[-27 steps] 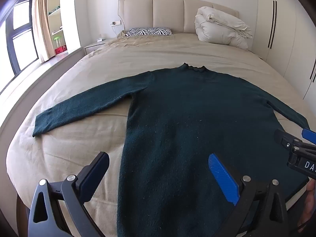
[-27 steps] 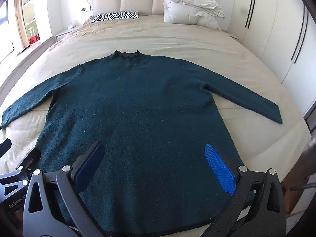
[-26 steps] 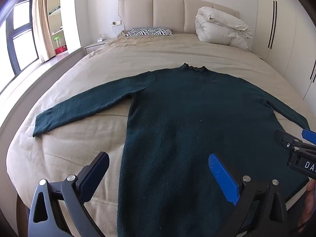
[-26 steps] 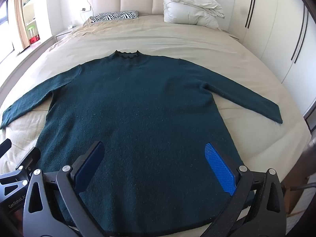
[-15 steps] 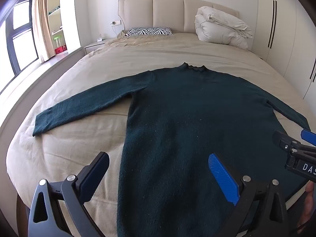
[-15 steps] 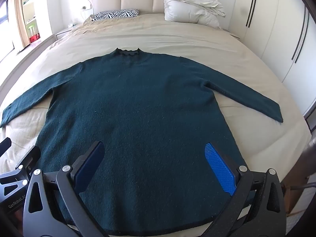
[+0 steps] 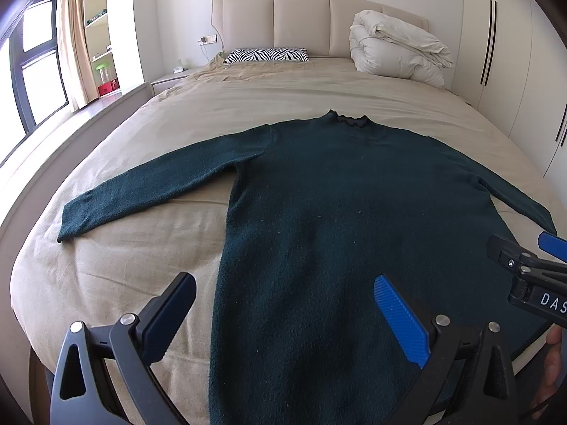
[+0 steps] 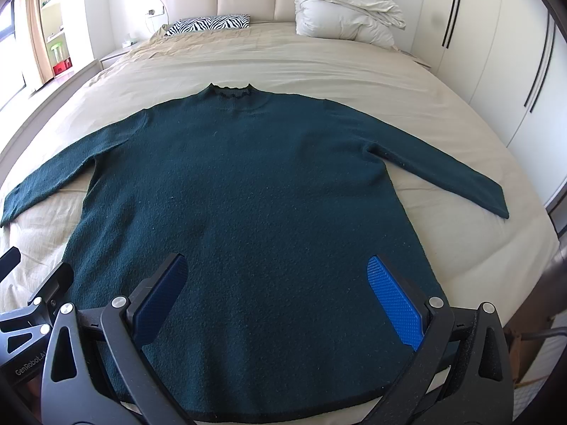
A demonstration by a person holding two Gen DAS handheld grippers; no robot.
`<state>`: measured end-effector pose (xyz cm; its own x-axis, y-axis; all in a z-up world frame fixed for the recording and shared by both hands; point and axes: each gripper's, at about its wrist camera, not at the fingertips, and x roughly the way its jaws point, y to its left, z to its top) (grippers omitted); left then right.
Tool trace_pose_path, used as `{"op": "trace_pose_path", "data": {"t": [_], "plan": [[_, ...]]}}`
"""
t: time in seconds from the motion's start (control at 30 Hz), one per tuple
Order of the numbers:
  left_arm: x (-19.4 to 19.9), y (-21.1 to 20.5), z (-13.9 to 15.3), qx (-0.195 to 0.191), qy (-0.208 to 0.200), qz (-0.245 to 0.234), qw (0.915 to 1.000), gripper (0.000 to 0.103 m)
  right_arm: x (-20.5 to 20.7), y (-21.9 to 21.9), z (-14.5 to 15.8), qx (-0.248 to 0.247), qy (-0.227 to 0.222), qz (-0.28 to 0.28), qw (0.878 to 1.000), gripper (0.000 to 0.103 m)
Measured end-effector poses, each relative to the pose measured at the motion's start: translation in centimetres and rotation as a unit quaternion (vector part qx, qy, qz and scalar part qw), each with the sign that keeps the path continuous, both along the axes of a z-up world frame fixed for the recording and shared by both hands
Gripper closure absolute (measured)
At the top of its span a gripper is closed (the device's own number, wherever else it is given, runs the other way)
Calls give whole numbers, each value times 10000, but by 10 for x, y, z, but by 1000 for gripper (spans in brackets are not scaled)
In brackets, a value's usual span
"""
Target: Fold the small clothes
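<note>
A dark green sweater (image 8: 248, 191) lies flat, sleeves outstretched, near the foot edge of the bed (image 8: 319, 67). Above its hem, the left gripper (image 7: 283, 315) and right gripper (image 8: 276, 294) hover with fingers spread, holding nothing.

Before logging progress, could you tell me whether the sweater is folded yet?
Not yet: the sweater lies spread flat, both sleeves out.

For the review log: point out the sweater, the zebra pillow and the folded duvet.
sweater (image 8: 255, 212), right wrist view, middle of the chest.
zebra pillow (image 7: 265, 55), left wrist view, centre of its top.
duvet (image 8: 343, 14), right wrist view, middle of the folded stack.
</note>
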<state>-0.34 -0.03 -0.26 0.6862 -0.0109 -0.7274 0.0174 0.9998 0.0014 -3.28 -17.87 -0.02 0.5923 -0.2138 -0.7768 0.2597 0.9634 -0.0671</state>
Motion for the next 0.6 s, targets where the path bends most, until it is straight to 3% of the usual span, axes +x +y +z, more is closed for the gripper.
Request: {"op": "trace_pose_path", "data": {"t": [0.6], "plan": [[-2,0,-4,-2,17,1,10000,0,2,3,-4,-3,54,22,10000,0]]}}
